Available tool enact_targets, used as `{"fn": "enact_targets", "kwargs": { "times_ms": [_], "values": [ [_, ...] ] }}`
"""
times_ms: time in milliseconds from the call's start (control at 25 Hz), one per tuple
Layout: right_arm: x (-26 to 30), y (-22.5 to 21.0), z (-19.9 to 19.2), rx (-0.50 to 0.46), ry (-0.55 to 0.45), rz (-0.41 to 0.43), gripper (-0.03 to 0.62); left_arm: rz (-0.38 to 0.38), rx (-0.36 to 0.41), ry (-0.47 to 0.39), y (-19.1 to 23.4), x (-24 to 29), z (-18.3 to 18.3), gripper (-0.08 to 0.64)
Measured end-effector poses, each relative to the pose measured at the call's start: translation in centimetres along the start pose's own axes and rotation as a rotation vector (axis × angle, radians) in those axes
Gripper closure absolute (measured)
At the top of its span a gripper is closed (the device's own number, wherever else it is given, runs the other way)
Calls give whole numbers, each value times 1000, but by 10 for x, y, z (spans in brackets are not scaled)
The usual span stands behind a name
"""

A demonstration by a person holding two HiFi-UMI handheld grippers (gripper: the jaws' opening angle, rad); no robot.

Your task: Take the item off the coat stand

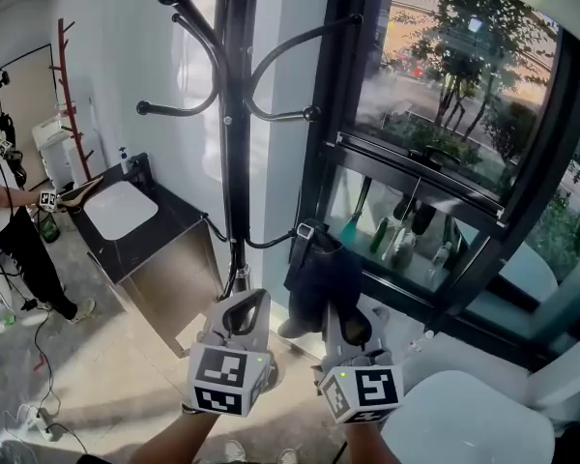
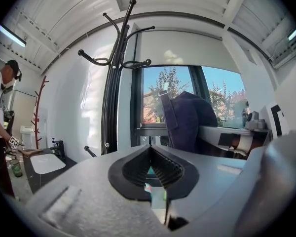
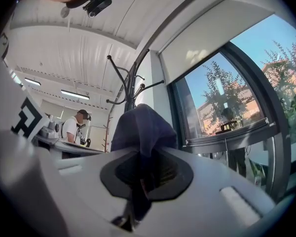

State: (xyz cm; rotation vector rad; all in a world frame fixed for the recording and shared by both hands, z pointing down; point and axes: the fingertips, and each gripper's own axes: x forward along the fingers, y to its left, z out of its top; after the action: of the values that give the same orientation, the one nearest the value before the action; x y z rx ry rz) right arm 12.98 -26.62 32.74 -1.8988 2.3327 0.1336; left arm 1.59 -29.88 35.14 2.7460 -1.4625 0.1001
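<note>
The black coat stand (image 1: pixel 234 114) rises in the middle of the head view, its curved hooks bare at the top. A dark blue cloth item (image 1: pixel 321 271) hangs just right of the pole, and my right gripper (image 1: pixel 334 313) is shut on its lower part. The item's strap end lies close to the tip of a low hook (image 1: pixel 271 244); I cannot tell whether they touch. In the right gripper view the blue cloth (image 3: pixel 140 127) is pinched between the pads of the right gripper (image 3: pixel 145 158). My left gripper (image 1: pixel 250 301) is shut with nothing in it, beside the pole's base. From the left gripper (image 2: pixel 150 149), the item (image 2: pixel 188 122) shows right of the stand (image 2: pixel 111 98).
A black cabinet with a white sink (image 1: pixel 122 209) stands left of the stand. A person (image 1: pixel 2 191) works at its far end, near a red coat stand (image 1: pixel 68 95). A dark-framed window (image 1: pixel 445 133) fills the right. A white round seat (image 1: pixel 464 423) is at the bottom right.
</note>
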Motion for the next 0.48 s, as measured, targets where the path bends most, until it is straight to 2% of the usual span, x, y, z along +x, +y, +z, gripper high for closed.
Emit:
{"fn": "enact_targets", "kwargs": {
  "times_ms": [280,480],
  "values": [
    [0,11,-31,7,73,11,572,9,16,4,-2,-5,-3,558],
    [2,15,-38,8,88,23,572,10,18,16,-2,-7,-7,558]
  ]
}}
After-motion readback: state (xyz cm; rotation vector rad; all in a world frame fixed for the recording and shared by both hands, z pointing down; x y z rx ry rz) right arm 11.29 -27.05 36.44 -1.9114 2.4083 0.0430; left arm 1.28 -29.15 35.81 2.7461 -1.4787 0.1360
